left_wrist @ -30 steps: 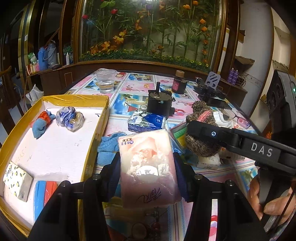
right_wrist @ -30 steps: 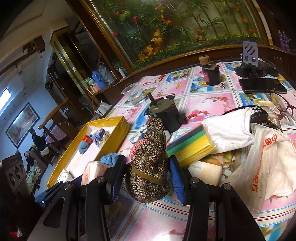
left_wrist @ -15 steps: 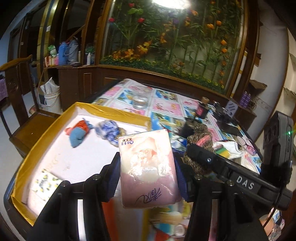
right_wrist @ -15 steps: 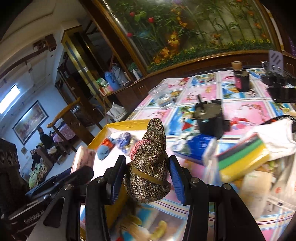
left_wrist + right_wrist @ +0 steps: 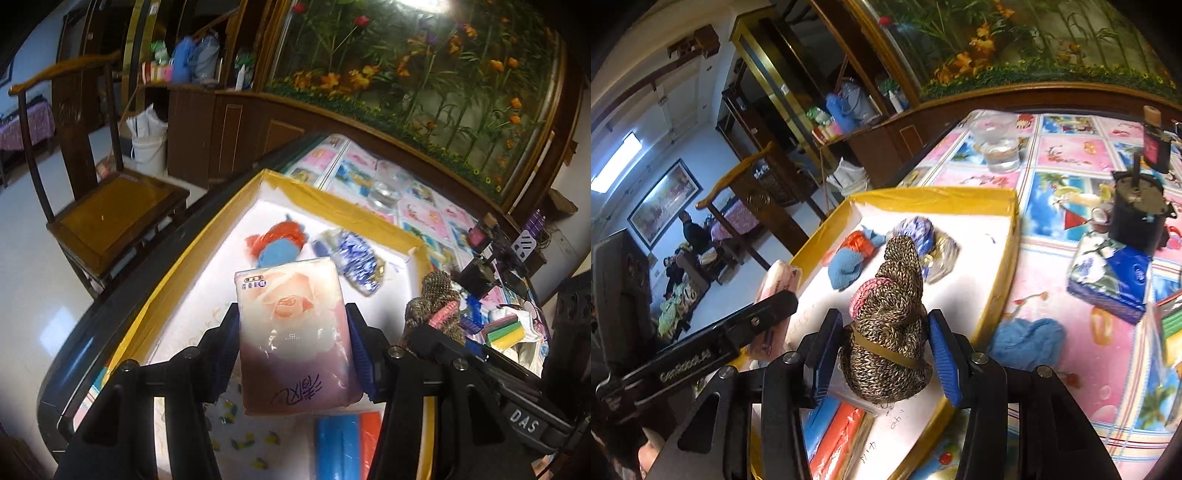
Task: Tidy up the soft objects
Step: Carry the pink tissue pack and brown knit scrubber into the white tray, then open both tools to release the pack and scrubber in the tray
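your left hand-held gripper is clamped on the tissue pack, your right hand-held gripper on the knit bundle; you hold both above the box, since soft things collect there, clear of the table.

hidden: patterned pack under tissue pack; cut off: blue-orange roll at bottom edge

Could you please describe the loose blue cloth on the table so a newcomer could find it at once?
Start at the yellow-rimmed tray. Just outside its right wall, on the pink tablecloth, lies a crumpled blue cloth. Unlike the blue tissue pack beyond it, it is fuzzy, plain and shapeless.
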Demonstrator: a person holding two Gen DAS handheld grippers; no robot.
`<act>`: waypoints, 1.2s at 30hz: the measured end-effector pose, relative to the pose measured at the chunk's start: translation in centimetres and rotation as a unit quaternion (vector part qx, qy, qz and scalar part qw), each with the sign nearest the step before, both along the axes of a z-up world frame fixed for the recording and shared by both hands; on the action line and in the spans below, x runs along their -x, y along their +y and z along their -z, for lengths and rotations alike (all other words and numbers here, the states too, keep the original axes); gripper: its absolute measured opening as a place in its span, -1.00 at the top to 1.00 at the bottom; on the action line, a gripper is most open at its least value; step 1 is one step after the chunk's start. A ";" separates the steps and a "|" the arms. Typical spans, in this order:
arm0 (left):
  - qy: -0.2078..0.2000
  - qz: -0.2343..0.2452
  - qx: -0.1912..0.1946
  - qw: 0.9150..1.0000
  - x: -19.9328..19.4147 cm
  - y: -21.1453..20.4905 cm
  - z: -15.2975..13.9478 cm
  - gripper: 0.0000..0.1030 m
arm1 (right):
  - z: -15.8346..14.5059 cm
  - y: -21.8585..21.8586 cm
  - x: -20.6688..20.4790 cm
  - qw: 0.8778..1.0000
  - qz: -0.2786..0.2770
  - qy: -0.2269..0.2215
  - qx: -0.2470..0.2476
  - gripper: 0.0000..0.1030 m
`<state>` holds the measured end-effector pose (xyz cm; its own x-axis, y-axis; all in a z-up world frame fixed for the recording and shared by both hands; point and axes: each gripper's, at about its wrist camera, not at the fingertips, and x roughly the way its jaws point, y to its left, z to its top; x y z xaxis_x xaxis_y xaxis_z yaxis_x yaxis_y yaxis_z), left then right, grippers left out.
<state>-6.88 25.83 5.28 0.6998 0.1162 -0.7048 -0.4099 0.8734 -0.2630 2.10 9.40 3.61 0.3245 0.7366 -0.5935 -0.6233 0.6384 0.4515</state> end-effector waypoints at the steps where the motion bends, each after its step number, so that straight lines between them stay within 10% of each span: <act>1: 0.009 0.001 0.010 1.000 -0.3 0.4 0.5 -0.02 | 0.2 0.3 0.0 1.000 -0.002 0.001 0.004 -0.01; 23: 0.019 0.009 0.043 0.999 -0.5 0.7 1.3 -0.31 | -0.3 0.2 1.2 0.999 -0.025 -0.031 0.006 -0.04; 36: 0.005 0.055 0.033 0.998 -0.6 -2.8 -0.6 -0.32 | -1.2 -10.3 -3.8 0.995 0.087 0.003 -0.042 -0.04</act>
